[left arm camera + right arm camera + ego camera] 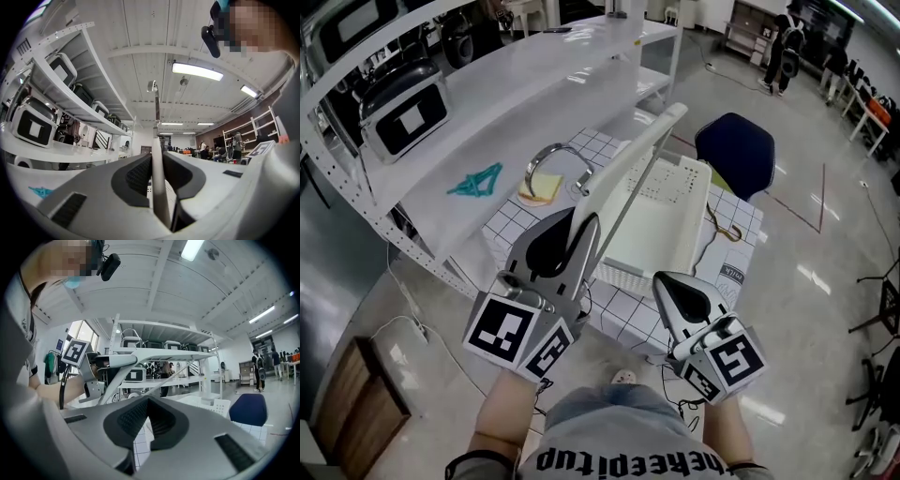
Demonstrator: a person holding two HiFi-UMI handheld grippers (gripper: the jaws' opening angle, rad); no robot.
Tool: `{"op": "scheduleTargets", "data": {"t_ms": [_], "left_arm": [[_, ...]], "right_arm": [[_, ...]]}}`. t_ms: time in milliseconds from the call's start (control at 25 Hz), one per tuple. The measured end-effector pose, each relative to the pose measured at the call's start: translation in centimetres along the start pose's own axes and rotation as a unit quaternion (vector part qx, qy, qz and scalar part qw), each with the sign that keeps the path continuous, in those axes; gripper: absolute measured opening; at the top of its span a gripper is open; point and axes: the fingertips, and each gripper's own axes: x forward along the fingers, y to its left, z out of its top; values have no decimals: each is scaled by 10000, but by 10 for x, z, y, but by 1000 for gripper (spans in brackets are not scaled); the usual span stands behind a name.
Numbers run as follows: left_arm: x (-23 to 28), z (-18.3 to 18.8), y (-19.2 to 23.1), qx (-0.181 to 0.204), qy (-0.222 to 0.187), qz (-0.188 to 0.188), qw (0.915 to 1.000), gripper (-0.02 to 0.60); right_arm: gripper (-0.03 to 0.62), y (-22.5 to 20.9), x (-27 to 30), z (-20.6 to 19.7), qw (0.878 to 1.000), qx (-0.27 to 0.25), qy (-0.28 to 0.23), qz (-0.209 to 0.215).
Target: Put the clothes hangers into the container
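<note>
My left gripper (586, 223) is shut on a white clothes hanger (633, 159) and holds it raised and slanted over the white perforated container (670, 239) on the tiled table. In the left gripper view the hanger's bar (158, 187) runs up between the jaws, with its metal hook (153, 88) on top. My right gripper (668, 283) hangs shut and empty at the container's near right corner. From the right gripper view I see its closed pads (136, 416), the held hanger (164, 354) and the container (212, 405).
A metal-hooked hanger with a yellowish piece (546, 178) lies left of the container. A brown hook (728, 231) lies at its right. Something teal (476, 182) rests on the white shelf (487, 103). A blue chair (736, 150) stands beyond the table.
</note>
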Motion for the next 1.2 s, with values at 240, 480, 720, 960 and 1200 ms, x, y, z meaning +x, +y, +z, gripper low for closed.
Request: {"op": "scheduleTargets", "data": {"t_ms": [240, 480, 720, 960, 1200], "left_arm": [[27, 8, 9, -61, -122, -117, 9998, 94], [56, 8, 17, -247, -180, -456, 9985, 94], [89, 0, 28, -423, -121, -1002, 9940, 94], [120, -15, 45, -918, 19, -1534, 9839, 94], [141, -42, 50, -1094, 215, -1779, 9777, 94]], "right_arm": [[9, -12, 7, -3, 10000, 21, 37, -54], [9, -25, 14, -2, 9992, 47, 38, -406], [10, -33, 29, 0, 9954, 117, 29, -955], [11, -39, 46, 1, 9874, 214, 70, -1568], [11, -42, 54, -6, 9783, 306, 179, -2039]]}}
